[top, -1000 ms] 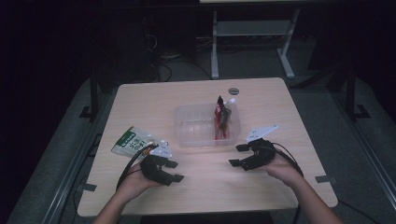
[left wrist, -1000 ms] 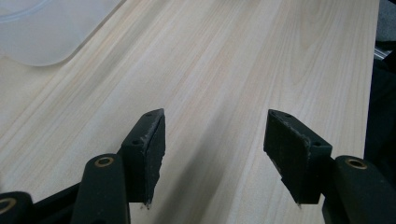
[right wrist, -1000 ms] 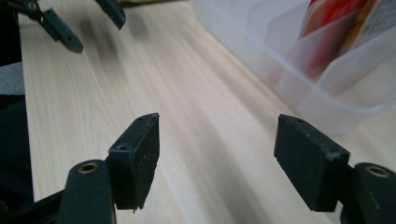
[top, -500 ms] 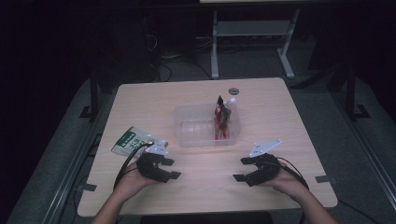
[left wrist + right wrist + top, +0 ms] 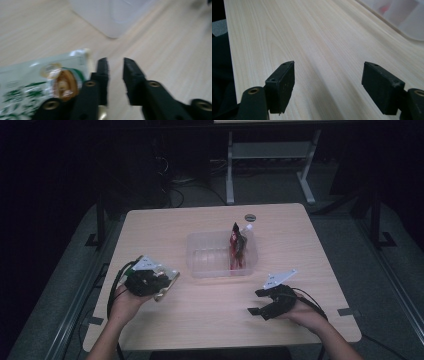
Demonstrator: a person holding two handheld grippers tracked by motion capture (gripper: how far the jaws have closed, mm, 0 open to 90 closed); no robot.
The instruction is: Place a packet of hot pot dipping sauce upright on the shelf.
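Left tongs (image 5: 161, 281) have just been closing on the packet's (image 5: 37, 82) corner, left of the tub (image 5: 220, 254); nearly shut, so lifting looks next. Right tongs (image 5: 257, 302) hang open, empty.

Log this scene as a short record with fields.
Left gripper: jaws have just been closing, narrow gap left; grip unclear
Snack packet: beside and under one jaw of that gripper
Right gripper: open, empty, above the table
Clear container: mid-table, red packet standing inside
Small dark cap: beyond the container
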